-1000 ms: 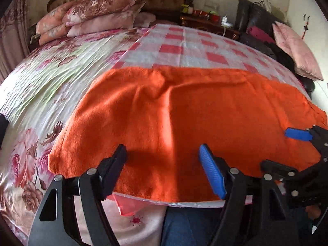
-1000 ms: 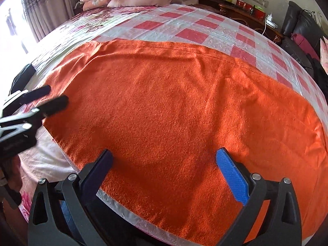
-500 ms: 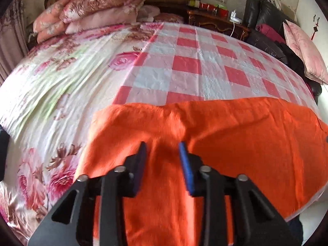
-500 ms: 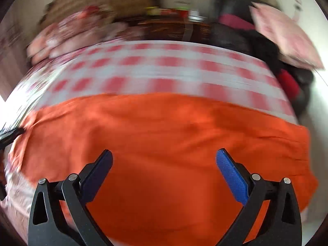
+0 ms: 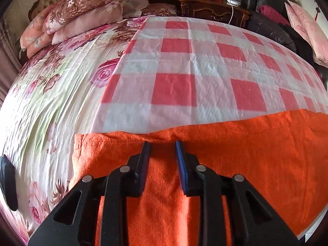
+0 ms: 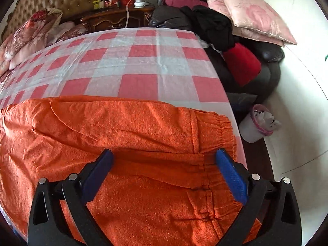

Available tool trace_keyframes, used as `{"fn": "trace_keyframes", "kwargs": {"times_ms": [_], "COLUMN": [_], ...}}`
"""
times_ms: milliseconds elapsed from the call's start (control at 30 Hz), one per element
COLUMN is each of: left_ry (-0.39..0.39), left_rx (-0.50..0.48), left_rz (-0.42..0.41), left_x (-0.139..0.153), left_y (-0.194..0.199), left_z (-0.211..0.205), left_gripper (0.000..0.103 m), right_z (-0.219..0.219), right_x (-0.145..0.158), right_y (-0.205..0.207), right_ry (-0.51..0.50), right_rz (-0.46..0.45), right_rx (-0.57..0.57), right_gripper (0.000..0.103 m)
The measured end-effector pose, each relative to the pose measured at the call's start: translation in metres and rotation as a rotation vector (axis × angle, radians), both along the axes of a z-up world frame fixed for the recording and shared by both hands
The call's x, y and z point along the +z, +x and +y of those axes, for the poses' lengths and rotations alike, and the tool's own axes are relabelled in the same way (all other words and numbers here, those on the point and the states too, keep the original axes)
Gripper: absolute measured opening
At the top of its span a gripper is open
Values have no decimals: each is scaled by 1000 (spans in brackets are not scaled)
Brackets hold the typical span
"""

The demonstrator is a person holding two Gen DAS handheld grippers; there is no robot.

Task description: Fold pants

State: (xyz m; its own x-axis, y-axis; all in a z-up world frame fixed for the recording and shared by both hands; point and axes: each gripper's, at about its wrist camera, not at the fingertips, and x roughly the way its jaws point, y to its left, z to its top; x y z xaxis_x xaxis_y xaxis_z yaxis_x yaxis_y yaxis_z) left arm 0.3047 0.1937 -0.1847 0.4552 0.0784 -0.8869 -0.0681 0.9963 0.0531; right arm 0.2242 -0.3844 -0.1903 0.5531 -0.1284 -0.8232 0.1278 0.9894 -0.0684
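Observation:
Orange fleece pants [image 5: 256, 153] lie across the near part of a red-and-white checked sheet [image 5: 174, 88] on the bed. My left gripper [image 5: 162, 143] sits at the pants' far edge near their left end. Its jaws are narrow, with a ridge of orange cloth pinched between them. In the right wrist view the pants [image 6: 123, 123] show a long fold and the elastic waistband [image 6: 215, 131] at the right end. My right gripper [image 6: 164, 155] hovers over that end, open wide with nothing gripped.
The floral bedspread [image 5: 51, 102] spreads to the left, with stacked pillows [image 5: 82, 10] at the headboard. A wooden nightstand [image 5: 211, 8] stands behind. A dark sofa [image 6: 266, 61] with cushions and clothes lines the bed's right side, with a lined bin [image 6: 256, 125] on the floor below it.
The left jaws went from wide to narrow on the cloth and moved toward the pants' far edge. The right gripper swung right to the waistband end and stayed open.

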Motion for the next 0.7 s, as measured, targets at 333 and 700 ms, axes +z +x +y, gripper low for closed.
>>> {"fn": "trace_keyframes", "kwargs": {"times_ms": [333, 700], "left_ry": [-39, -41], "left_rx": [174, 436], "left_rz": [-51, -136], "left_x": [-3, -6], "left_y": [-47, -115], "left_z": [19, 75], "left_gripper": [33, 66], "right_z": [-2, 137], "right_x": [-3, 68], "right_y": [-10, -38], "right_ry": [-16, -3], "right_rz": [-37, -200], "right_rx": [-119, 196], "right_gripper": [98, 98]}}
